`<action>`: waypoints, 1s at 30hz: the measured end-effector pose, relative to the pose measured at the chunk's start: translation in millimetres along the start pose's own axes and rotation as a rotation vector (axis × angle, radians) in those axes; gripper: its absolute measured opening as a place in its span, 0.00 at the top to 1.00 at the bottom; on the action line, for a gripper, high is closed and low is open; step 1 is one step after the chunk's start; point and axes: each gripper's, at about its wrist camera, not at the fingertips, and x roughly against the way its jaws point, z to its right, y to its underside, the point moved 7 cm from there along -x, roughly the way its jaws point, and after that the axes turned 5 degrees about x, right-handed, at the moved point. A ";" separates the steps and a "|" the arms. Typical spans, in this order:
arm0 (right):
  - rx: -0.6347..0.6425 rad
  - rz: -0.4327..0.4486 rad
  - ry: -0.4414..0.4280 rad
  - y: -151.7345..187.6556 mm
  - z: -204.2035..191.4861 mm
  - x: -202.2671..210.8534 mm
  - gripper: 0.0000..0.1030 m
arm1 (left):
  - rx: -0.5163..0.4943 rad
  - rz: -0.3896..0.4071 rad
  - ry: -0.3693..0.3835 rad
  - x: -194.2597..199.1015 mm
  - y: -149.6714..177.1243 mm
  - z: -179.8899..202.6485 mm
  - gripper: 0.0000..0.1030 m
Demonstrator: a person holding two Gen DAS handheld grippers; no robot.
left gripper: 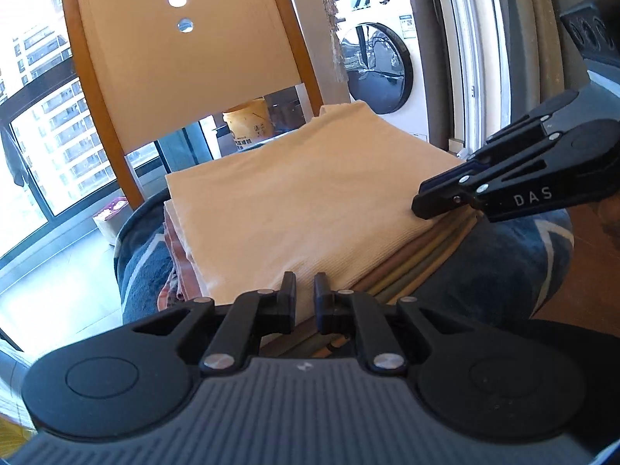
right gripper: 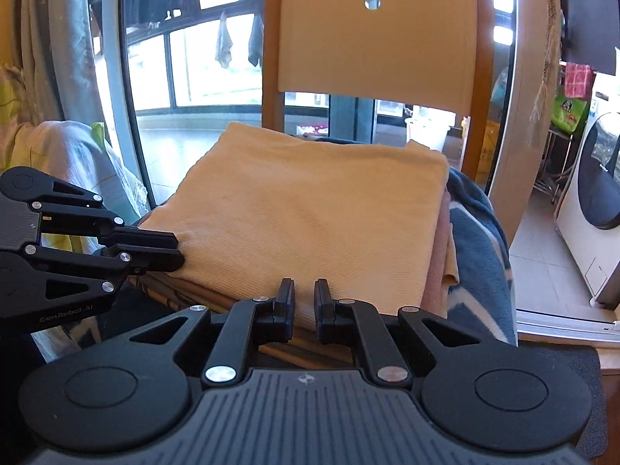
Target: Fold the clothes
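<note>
Yellow cloth lies folded atop the stack, both grippers' fingers slightly apart, gripping nothing; any squaring should nudge edges gently.

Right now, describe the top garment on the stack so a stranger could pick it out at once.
Find the orange-framed wooden chair by the window. On its seat, over a blue patterned blanket, sits a stack of folded clothes. The pale yellow ribbed knit garment lies topmost, above pink and striped layers.
</note>
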 end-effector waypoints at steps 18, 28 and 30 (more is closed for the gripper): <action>-0.195 0.034 0.015 -34.8 59.9 -3.8 0.86 | 0.061 0.001 0.007 -32.9 -49.9 -38.6 0.83; -0.119 -0.030 0.066 -75.2 110.2 -79.3 0.83 | 0.094 -0.062 -0.008 -94.4 -66.4 -80.1 0.83; -0.125 -0.084 0.054 -68.4 114.7 -95.1 0.83 | 0.087 -0.045 -0.016 -94.0 -68.6 -83.8 0.80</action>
